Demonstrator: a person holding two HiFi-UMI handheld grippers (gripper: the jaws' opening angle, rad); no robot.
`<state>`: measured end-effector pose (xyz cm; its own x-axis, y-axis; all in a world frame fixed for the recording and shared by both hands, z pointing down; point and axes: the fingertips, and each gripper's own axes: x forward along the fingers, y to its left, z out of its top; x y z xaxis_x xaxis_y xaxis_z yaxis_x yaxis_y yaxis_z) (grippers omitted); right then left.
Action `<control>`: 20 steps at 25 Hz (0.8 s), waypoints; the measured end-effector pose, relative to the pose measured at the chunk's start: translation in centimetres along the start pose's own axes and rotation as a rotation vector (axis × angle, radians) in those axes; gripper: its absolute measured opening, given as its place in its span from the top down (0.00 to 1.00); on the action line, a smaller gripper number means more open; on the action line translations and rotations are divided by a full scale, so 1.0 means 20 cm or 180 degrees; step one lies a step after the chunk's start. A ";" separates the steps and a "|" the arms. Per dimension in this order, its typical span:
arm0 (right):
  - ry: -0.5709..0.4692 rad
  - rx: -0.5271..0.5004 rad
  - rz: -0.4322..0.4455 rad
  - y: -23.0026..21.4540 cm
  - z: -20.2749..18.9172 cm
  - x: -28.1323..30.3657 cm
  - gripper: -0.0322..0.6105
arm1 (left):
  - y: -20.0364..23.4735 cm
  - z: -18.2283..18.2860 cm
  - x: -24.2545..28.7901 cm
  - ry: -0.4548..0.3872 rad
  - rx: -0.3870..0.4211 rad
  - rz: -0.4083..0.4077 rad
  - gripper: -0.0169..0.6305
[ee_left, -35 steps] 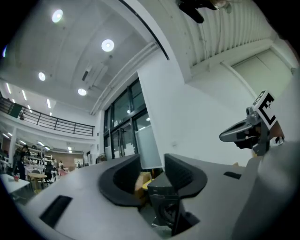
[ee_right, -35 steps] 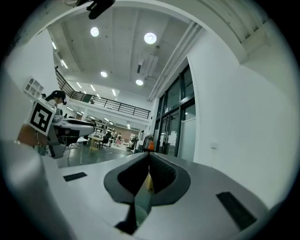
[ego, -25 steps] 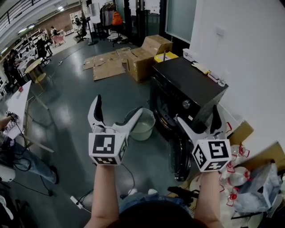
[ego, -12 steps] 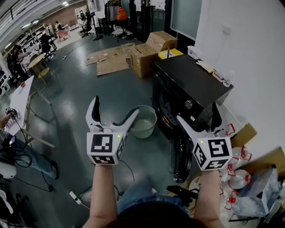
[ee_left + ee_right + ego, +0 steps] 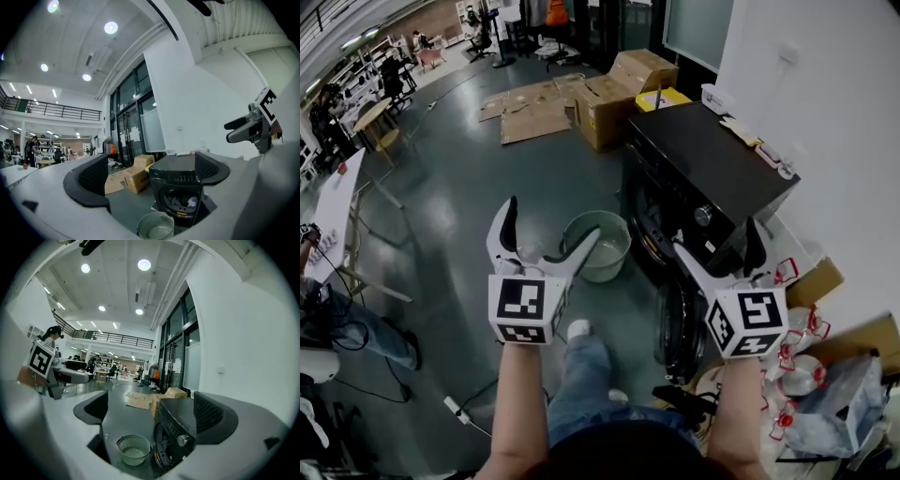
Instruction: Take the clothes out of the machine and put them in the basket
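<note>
Stands back from the black front-loading washing machine (image 5: 703, 178), touching nothing. Holds the left white two-jaw gripper (image 5: 551, 220) spread wide, with only far-off scenery in the gap. Holds the right white two-jaw gripper (image 5: 717, 239) spread just as wide, likewise gripping nothing.

Looking along the left jaws: finds the pale and dark crumpled clothes (image 5: 185, 202) heaped inside the round drum opening (image 5: 180, 193), low and ahead, a little right of centre in the gap and well apart from the pads. Finds the pale green round perforated plastic basket (image 5: 598, 246) on the grey floor (image 5: 469, 187) just beside the machine's front, left of the opening, seemingly bare inside (a sheen at the bottom, no fabric to be made out).

Looking down from the head: places the right gripper nearer the opening, almost over the open dark door (image 5: 675, 323), and the left gripper above and near the basket.

Judged from that: not yet started on the load. Calls for stepping in and reaching forward and down into the drum, probably right side first, then swinging left to the basket. No clear long axis to the heap, so probably reachable by going straight in through the opening. Worth minding the door edge and the drum rim on the way in.
</note>
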<state>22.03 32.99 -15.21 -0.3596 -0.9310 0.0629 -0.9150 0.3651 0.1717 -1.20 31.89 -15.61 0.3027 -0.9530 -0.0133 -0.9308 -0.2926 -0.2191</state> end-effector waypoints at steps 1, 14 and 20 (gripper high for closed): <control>0.0021 0.0008 -0.0001 0.00 -0.01 0.04 0.07 | 0.02 -0.02 0.03 0.0022 0.0024 -0.0006 0.10; 0.0141 0.0027 -0.0208 -0.02 -0.01 0.74 0.08 | 0.49 -0.19 0.62 0.0036 -0.0077 -0.0085 0.10; 0.0320 0.0011 -0.0283 -0.01 -0.07 1.16 0.09 | 0.76 -0.35 0.98 0.0146 -0.0227 -0.0124 0.10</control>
<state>14.10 11.40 -12.49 -0.2570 -0.9554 0.1457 -0.9432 0.2808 0.1777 -10.74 8.15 -12.38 0.3307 -0.9429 0.0390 -0.9313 -0.3327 -0.1486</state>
